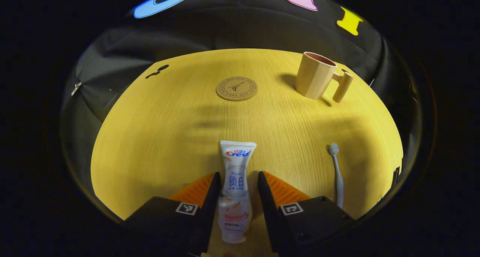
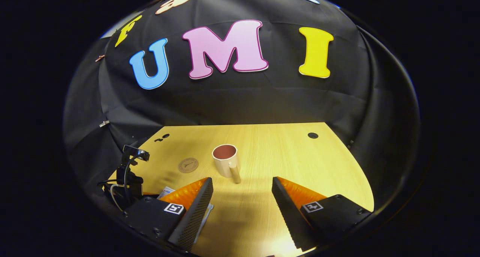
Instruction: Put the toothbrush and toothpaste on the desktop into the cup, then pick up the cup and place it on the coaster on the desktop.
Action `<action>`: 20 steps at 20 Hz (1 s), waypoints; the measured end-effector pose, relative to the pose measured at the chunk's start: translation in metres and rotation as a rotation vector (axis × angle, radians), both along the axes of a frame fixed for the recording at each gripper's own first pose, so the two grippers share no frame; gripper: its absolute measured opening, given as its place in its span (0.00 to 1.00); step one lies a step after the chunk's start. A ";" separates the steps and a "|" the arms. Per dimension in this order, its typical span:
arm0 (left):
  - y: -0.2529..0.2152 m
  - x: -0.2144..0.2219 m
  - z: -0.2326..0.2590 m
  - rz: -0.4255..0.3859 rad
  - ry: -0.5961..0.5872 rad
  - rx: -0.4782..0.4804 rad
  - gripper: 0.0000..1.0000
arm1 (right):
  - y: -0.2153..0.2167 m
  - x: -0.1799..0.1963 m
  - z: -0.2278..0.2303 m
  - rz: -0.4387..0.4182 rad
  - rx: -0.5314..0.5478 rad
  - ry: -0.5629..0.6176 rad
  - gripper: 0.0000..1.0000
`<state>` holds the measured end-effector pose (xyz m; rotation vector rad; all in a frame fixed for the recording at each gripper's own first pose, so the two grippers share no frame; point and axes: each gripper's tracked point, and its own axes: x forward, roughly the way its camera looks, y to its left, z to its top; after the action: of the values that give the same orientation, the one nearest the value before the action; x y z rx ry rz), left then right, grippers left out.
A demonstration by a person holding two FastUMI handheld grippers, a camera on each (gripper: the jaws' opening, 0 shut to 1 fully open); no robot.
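Toothpaste flat on desktop between left gripper fingers, gaps visible.

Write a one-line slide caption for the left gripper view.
Left gripper straddles the toothpaste, jaws not yet closed.

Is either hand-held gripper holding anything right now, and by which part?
Nothing is gripped yet. The left hand-held gripper straddles the lower half of the toothpaste lying on the table, fingers apart from it. The right hand-held gripper is open and empty.

Matt wood-grain desktop, cork-like coaster, glossy toothpaste tube.
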<state>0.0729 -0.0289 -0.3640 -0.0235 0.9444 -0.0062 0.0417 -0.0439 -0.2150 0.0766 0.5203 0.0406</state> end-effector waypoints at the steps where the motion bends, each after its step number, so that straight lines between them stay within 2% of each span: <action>1: 0.001 0.000 -0.002 -0.004 0.004 -0.005 0.60 | 0.002 -0.001 -0.005 -0.001 0.005 0.014 0.97; 2: 0.001 0.000 -0.002 -0.013 0.014 -0.002 0.45 | 0.004 -0.003 -0.012 -0.002 0.010 0.039 0.98; 3: 0.001 -0.001 -0.001 -0.028 0.025 0.000 0.46 | 0.008 -0.006 -0.021 -0.001 0.020 0.072 0.98; 7: 0.001 0.005 0.003 -0.082 -0.010 -0.002 0.27 | 0.041 -0.023 -0.056 0.026 0.091 0.216 0.98; 8: 0.001 0.007 0.001 -0.087 -0.022 -0.007 0.21 | 0.050 -0.026 -0.068 0.036 0.088 0.247 0.98; 10: -0.001 0.001 0.008 -0.089 -0.033 -0.051 0.15 | 0.067 -0.035 -0.089 0.054 0.062 0.308 0.98; 13: 0.012 -0.012 0.024 -0.052 -0.082 -0.092 0.14 | 0.088 -0.045 -0.116 0.065 0.029 0.386 0.96; 20: 0.066 -0.059 0.059 -0.022 -0.176 -0.093 0.14 | 0.104 -0.055 -0.171 0.057 -0.146 0.488 0.93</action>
<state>0.0140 0.0376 -0.3045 -0.0970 0.7677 -0.0715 -0.0134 0.0605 -0.3861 -0.0743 1.0112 0.0395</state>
